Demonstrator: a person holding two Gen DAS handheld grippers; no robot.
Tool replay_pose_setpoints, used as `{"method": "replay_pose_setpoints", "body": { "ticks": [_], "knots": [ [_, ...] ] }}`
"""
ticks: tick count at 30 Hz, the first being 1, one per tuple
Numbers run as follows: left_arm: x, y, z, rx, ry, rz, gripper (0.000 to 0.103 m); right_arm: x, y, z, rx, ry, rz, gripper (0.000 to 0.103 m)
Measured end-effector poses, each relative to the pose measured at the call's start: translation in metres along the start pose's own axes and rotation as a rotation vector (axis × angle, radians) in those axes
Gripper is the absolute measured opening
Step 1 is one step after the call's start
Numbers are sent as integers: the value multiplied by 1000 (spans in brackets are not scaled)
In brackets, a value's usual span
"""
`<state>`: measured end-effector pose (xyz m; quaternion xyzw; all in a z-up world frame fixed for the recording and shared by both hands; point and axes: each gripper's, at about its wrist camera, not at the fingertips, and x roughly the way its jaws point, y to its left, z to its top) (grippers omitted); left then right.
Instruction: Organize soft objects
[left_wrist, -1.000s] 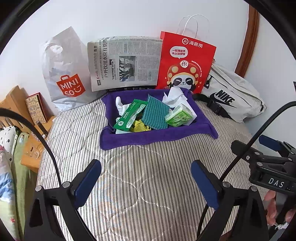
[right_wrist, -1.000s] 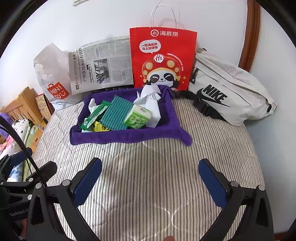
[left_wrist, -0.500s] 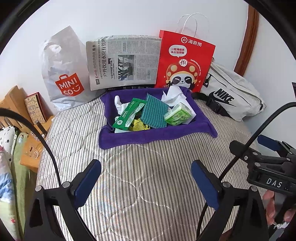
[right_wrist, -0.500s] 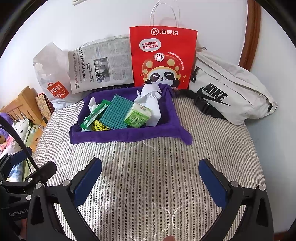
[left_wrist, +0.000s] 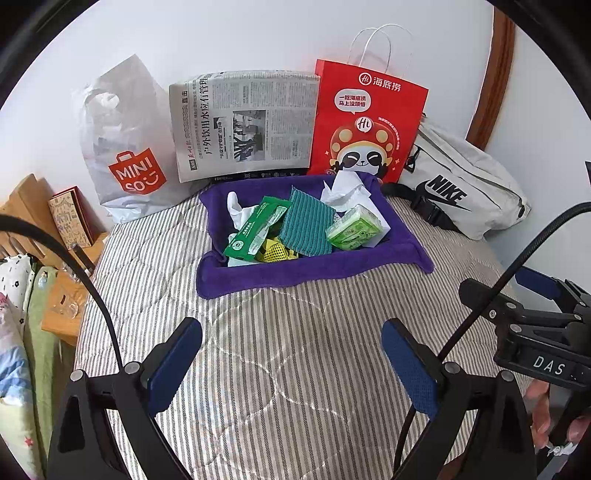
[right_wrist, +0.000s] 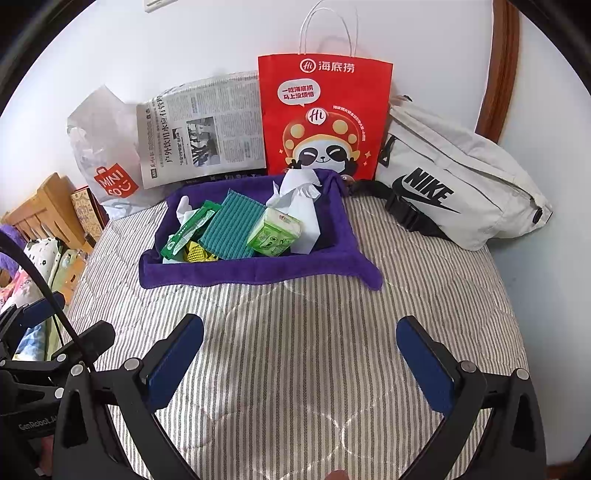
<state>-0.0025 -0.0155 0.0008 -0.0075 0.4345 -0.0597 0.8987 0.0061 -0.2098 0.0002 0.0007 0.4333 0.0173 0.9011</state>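
Since the earlier frames your two tools have barely shifted; the purple tray sits slightly higher in the left view, otherwise unchanged. Your left tool (left_wrist: 291, 363) hovers over the striped bed (left_wrist: 280, 369), fingers spread wide, holding nothing. Your right tool (right_wrist: 301, 360) is likewise wide open and empty. The purple tray (right_wrist: 258, 273) lies on the bed near the wall, well apart from both tools. Inside it: a teal cloth (right_wrist: 229, 225), a green tissue pack (right_wrist: 273, 236), a dark green packet (right_wrist: 186, 230), a yellow mesh piece (right_wrist: 195, 254) and white tissue paper (right_wrist: 299, 184). Behind the tray stand a red paper bag (right_wrist: 325, 114), a newspaper (right_wrist: 199, 129) and a white plastic bag (left_wrist: 125, 147); a white waist bag (right_wrist: 458, 184) lies to its right.
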Motion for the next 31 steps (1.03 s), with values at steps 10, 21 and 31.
{"method": "replay_pose_setpoints", "body": {
  "ticks": [10, 21, 31],
  "knots": [
    [-1, -1, 3, 4, 3, 1, 99, -4, -2, 1, 1, -8, -2, 103],
    [-1, 1, 3, -14, 9, -11, 99, -2, -1, 1, 0, -3, -2, 103],
    [2, 2, 5, -12, -3, -16, 99, 2, 0, 1, -2, 7, -3, 103]
  ]
}}
